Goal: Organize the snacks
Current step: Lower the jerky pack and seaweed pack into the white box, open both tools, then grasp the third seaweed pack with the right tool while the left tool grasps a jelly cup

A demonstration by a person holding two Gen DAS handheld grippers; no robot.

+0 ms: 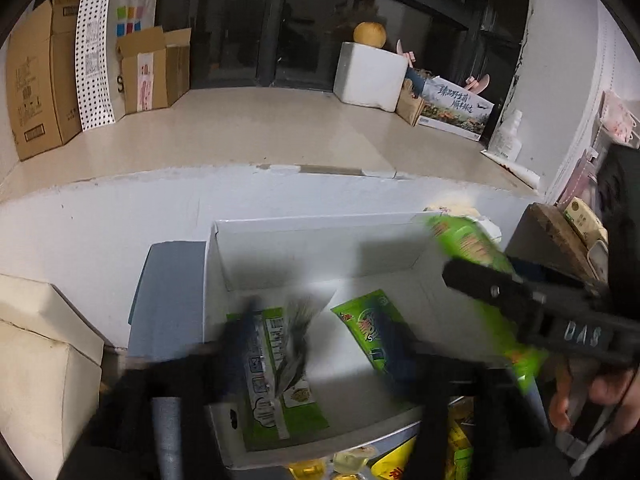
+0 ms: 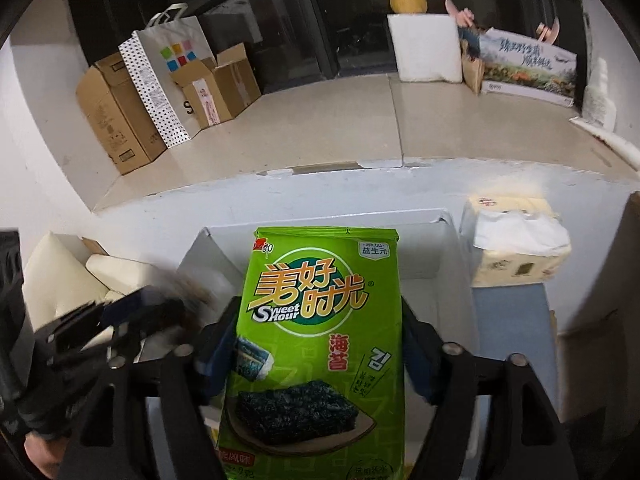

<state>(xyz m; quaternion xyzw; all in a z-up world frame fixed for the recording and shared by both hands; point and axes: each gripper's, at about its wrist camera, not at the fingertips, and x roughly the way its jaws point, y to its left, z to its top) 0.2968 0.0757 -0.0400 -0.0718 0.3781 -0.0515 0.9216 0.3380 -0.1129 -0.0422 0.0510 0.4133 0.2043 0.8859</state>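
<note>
Green and shiny, the seaweed packet (image 2: pixel 320 344) is standing upright between your right claw's (image 2: pixel 320 360) fingers, gripped. Your left claw (image 1: pixel 316 344) is hanging wide, empty, over the white box (image 1: pixel 320 248).

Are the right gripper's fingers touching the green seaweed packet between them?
Cannot tell. The right wrist view shows the green seaweed packet between the fingers, its edges overlapping both, but neither contact nor a gap shows plainly.
</note>
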